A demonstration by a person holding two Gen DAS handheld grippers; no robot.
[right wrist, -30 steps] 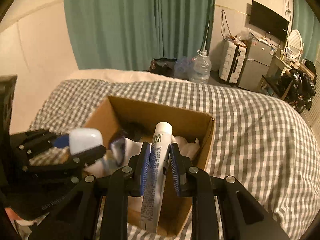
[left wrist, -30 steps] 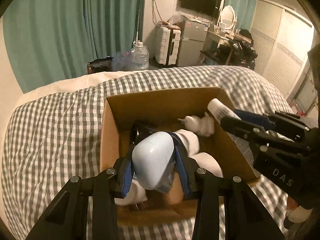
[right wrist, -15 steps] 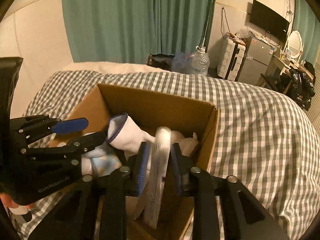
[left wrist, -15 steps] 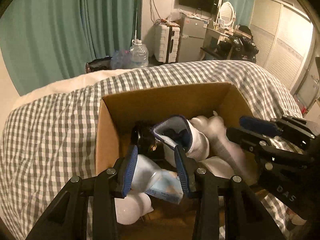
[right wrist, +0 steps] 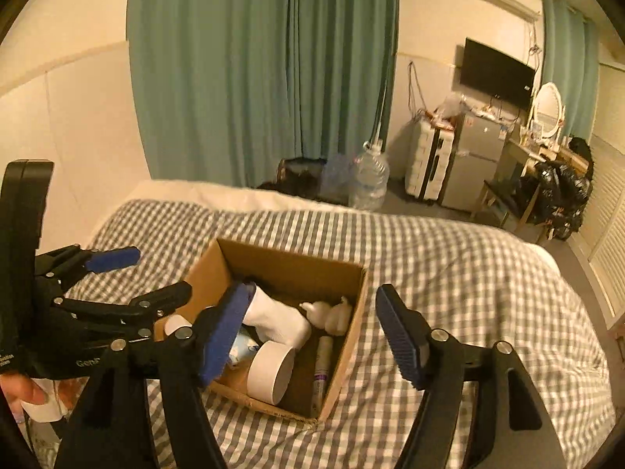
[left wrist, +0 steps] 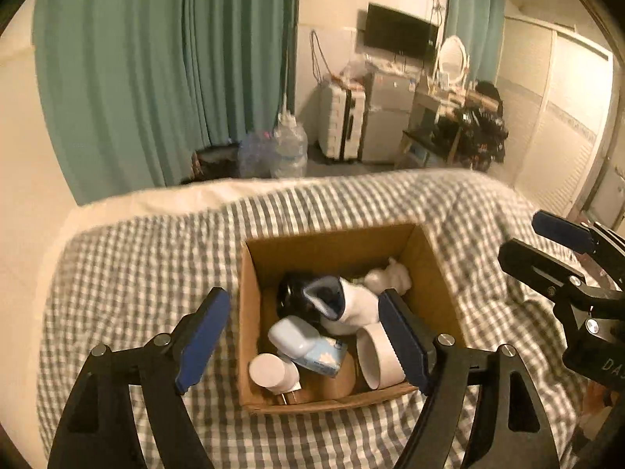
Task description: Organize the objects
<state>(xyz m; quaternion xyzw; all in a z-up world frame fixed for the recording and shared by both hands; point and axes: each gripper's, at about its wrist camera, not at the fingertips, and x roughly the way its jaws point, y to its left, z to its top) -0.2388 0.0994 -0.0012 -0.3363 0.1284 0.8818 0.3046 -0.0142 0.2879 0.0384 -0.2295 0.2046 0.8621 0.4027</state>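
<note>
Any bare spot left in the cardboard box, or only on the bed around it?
The brown cardboard box is crowded: white sock, white cup, pale blue case, tube along its right wall. Only the near floor strip shows bare. The grey checked bedspread left of the box and beyond its far wall is free.

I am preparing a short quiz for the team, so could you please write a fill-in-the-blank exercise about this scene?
1. The left gripper is ____ and holds nothing.
2. The white sock lies inside the ____ box.
3. The box rests on a bed with a grey-and-white ____ cover.
4. The tube lies along the box's ____ wall in the right wrist view.

Missing words: open; cardboard; checked; right
</note>
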